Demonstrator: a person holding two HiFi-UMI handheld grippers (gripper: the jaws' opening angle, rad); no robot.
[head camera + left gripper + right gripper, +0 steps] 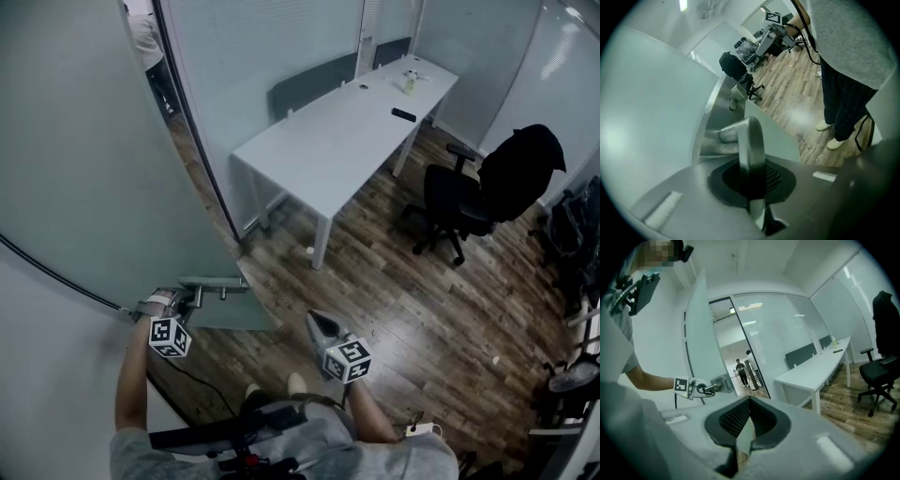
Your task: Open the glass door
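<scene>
Frosted glass door (pixel 89 159): judged heavy, rigid, fragile. Brushed-metal lever handle (pixel 751 136), slippery, best hold point, clamped by left gripper (pixel 753 187). Right gripper (pixel 746 430) closed, empty.

Door (pixel 84 169) at left. Handle (pixel 214 281) on its near edge, clamped in left gripper (pixel 192 298). Right gripper (pixel 317 321) right of handle. Desk (pixel 328 141) behind, along partition (pixel 272 47). Chair (pixel 455 202) right of desk.

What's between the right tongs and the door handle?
Nothing but bare wood floor, in the head view; right tongs hang empty and clear, while left tongs clamp the door handle.
</scene>
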